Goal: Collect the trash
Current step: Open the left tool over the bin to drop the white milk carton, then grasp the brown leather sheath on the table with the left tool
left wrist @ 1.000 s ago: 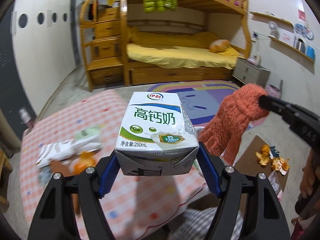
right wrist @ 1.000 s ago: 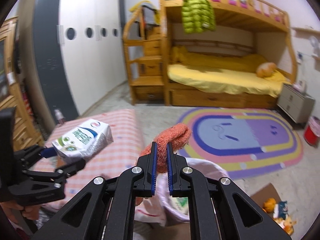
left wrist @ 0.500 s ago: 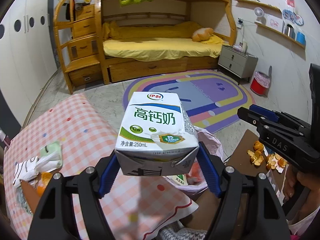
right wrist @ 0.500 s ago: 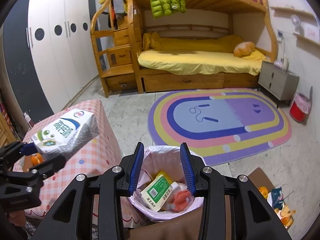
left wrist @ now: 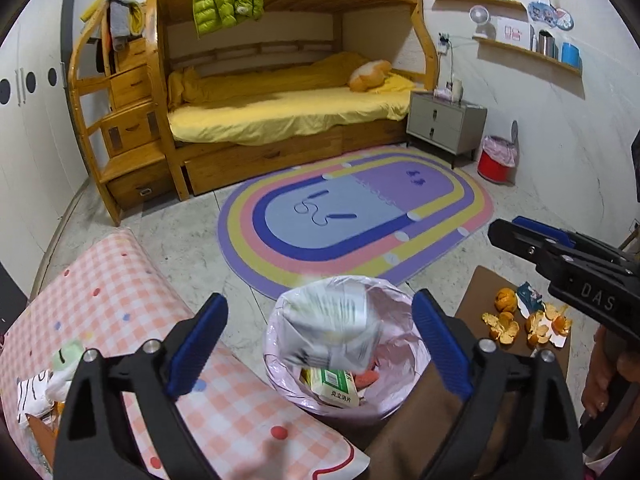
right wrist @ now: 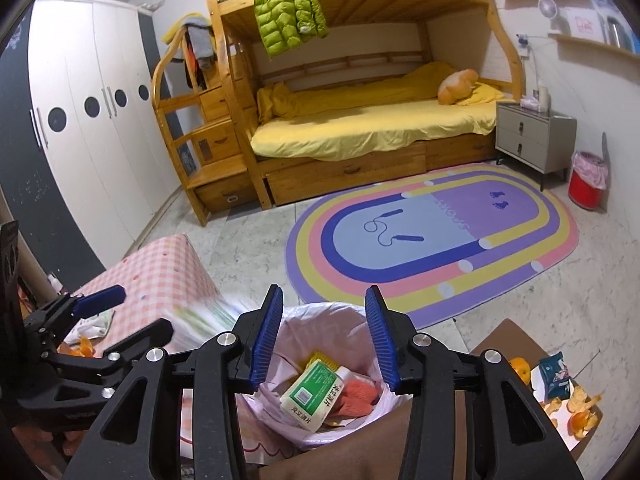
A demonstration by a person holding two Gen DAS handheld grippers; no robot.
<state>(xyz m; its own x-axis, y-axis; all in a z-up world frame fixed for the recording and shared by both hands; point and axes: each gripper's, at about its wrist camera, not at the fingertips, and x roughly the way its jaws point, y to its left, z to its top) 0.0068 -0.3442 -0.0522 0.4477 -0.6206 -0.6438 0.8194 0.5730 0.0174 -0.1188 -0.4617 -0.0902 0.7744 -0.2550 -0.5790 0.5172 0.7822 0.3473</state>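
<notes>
Over the pink-lined bin (left wrist: 276, 344), blurred milk carton (left wrist: 332, 324) loose between spread left tongs (left wrist: 320, 344), right tongs (right wrist: 324, 336) apart, empty

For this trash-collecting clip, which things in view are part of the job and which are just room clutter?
Part of the job:
- falling milk carton
- bag-lined bin
- green medicine box inside it
- orange peels on the board
- wrappers on the checked table

Just lying about:
- green jacket
- rug
- nightstand
- red bin
</notes>
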